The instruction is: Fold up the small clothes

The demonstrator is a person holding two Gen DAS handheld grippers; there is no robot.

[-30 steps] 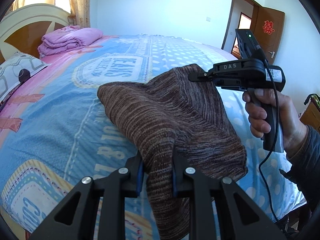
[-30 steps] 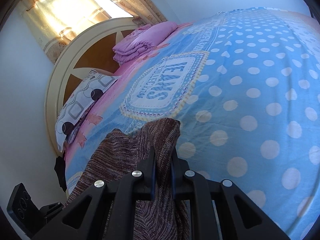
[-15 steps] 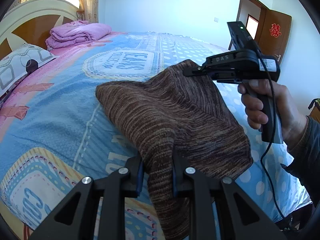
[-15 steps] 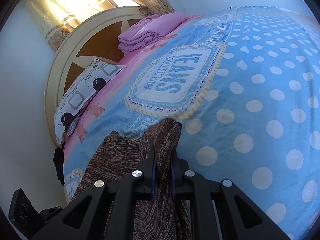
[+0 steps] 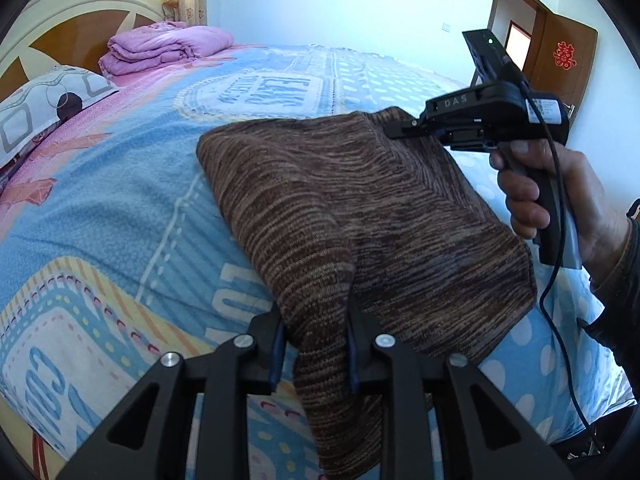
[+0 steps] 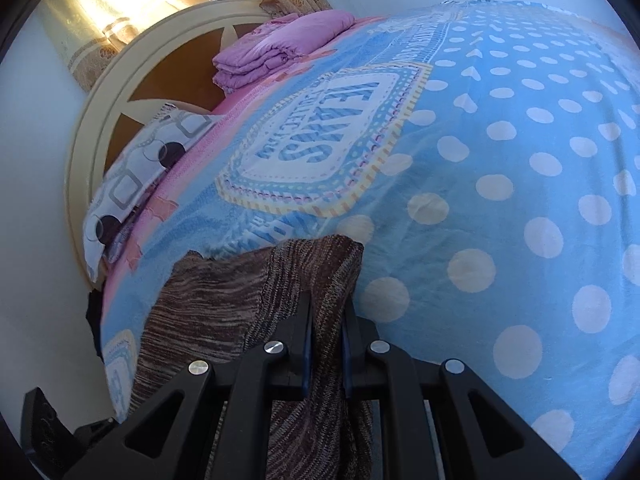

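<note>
A brown striped knit garment (image 5: 360, 200) is held doubled over above the blue bedspread (image 5: 120, 208). My left gripper (image 5: 316, 312) is shut on its near corner, and loose cloth hangs down between the arms. My right gripper (image 5: 394, 130) is shut on the far right corner, held by a hand at the right. In the right wrist view the right gripper (image 6: 325, 316) pinches a bunched edge of the garment (image 6: 224, 304), and the rest drapes down to the left.
A folded pink quilt (image 5: 168, 46) and a patterned pillow (image 5: 36, 108) lie by the headboard (image 5: 60, 28). The polka-dot part of the bedspread (image 6: 520, 200) spreads to the right. A wooden door (image 5: 560, 60) stands at the far right.
Both grippers have carried the garment toward the head of the bed. The cloth has spread flatter and wider between them. Both grips are unchanged.
</note>
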